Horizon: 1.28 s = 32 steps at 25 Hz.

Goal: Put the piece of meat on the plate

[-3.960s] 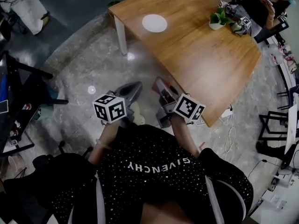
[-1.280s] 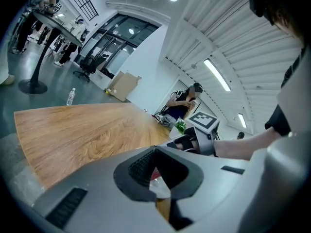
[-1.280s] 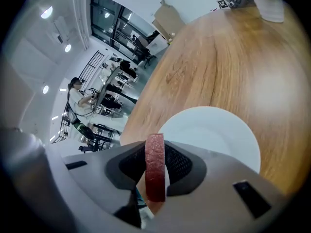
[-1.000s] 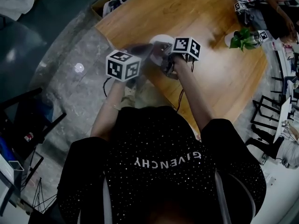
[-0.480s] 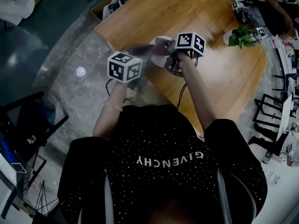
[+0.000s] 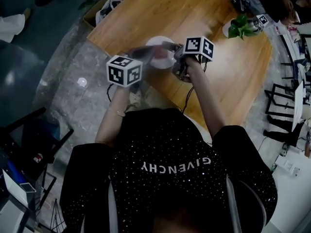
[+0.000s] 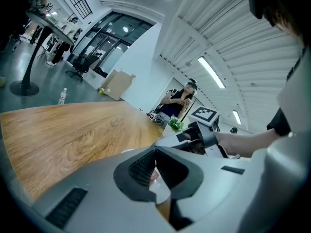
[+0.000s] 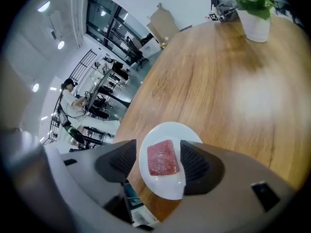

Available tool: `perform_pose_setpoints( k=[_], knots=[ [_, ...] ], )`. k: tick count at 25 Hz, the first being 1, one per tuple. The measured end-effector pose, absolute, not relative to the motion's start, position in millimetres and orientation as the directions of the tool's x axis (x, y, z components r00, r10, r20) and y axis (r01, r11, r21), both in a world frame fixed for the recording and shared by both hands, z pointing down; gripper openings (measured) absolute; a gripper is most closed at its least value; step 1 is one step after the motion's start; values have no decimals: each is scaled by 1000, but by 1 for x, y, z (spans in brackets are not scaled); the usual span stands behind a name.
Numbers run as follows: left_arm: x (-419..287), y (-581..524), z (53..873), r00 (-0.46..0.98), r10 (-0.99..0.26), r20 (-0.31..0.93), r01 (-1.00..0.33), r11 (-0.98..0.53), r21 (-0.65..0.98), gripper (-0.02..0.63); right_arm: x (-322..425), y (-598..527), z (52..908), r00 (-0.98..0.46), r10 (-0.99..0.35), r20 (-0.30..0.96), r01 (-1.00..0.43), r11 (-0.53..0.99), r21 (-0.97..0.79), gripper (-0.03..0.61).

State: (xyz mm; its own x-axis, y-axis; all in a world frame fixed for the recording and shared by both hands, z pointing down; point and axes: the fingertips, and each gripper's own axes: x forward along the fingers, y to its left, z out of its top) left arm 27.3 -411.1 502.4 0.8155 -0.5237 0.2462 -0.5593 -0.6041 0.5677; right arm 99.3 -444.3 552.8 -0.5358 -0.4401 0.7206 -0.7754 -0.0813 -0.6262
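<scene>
We've got meat (image 8: 163,159) on plate (image 8: 168,186), task looks done; right tongs (image 8: 159,154) just opened wide, empty; left tongs (image 7: 156,152) closed, empty.

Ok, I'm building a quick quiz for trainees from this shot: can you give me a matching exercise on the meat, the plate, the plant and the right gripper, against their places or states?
Things:
1. meat
2. plate
3. plant
4. right gripper

Places or states:
A. green, far across the table
B. open, gripping nothing
C. lies on the plate
D. sits on the table, under the meat

Pairs: 1-C, 2-D, 3-A, 4-B.

The right gripper's jaws have just been opening; the meat shows between them, untouched.
</scene>
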Motion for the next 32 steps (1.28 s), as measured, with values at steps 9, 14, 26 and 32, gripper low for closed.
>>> perform_pose_setpoints(
  k=[9,14,26,32],
  knots=[
    [29,-415,482,787,-565,249,-611,-651,451,11,80,-428,485,-688,-609,394,-635,242,-733,247],
    [25,-410,469,762,-600,243,-640,-642,422,11,85,-417,458,-572,-750,332,-774,359,-522,12],
    [24,-398,480,675,-676,296,-737,-597,318,11,119,-376,460,-279,-893,353,-960,258,-105,11],
    [26,-391,481,685,-664,298,-727,-603,329,11,119,-366,461,-280,-889,363,-960,257,-110,11]
  ],
)
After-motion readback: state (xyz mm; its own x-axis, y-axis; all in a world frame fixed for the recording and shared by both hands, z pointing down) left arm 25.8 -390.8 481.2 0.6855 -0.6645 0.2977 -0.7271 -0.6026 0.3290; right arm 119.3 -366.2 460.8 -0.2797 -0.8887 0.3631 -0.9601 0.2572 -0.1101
